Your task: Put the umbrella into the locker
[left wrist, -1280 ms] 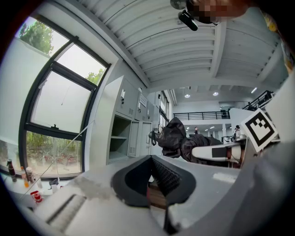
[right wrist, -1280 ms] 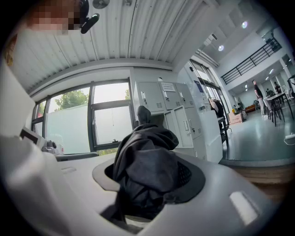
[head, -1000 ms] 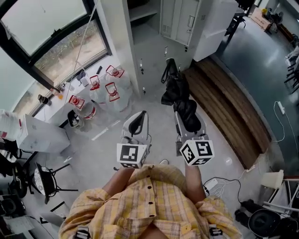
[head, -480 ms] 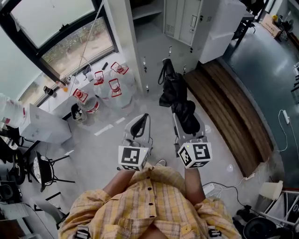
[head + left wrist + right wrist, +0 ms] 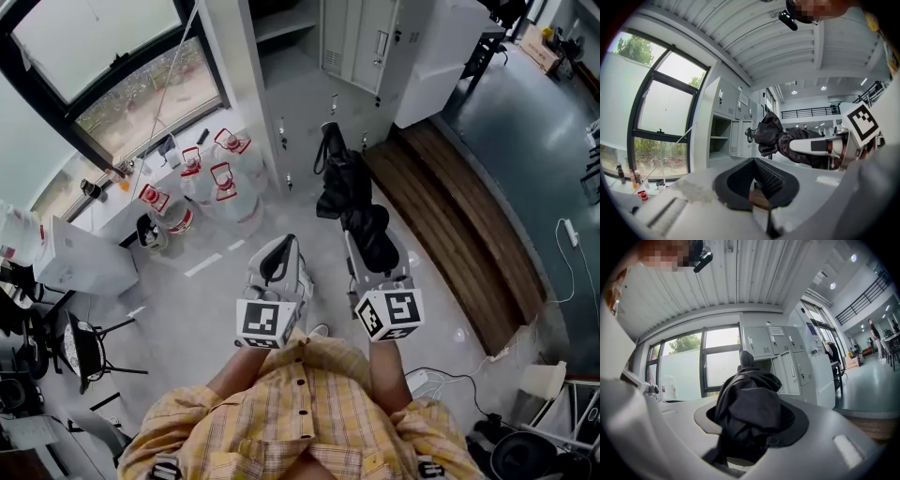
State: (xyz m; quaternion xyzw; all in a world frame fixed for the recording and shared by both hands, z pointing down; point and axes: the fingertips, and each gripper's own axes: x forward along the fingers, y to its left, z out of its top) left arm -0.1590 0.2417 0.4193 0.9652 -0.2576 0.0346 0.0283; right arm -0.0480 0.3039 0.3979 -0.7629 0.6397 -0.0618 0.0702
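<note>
A black folded umbrella [image 5: 349, 192] sticks out level from my right gripper [image 5: 373, 239], which is shut on its bunched fabric; its handle end points towards the grey lockers [image 5: 361, 42]. In the right gripper view the umbrella [image 5: 747, 404] fills the gap between the jaws of the right gripper [image 5: 752, 423], with the lockers [image 5: 773, 352] behind it. My left gripper [image 5: 278, 255] is held beside it, shut and empty. In the left gripper view the left gripper [image 5: 754, 180] shows its pads together. The umbrella [image 5: 776, 138] is to its right, and an open locker compartment [image 5: 719, 136] with a shelf is ahead.
Water bottles with red handles [image 5: 211, 183] stand on the floor by the window at the left. A white locker side wall [image 5: 239, 84] rises between them and the lockers. A wooden bench [image 5: 459, 225] runs along the right. A black chair [image 5: 89, 352] is at the left.
Both grippers have edged a little forward towards the lockers, the umbrella still held in the right one. The jaws look the same.
</note>
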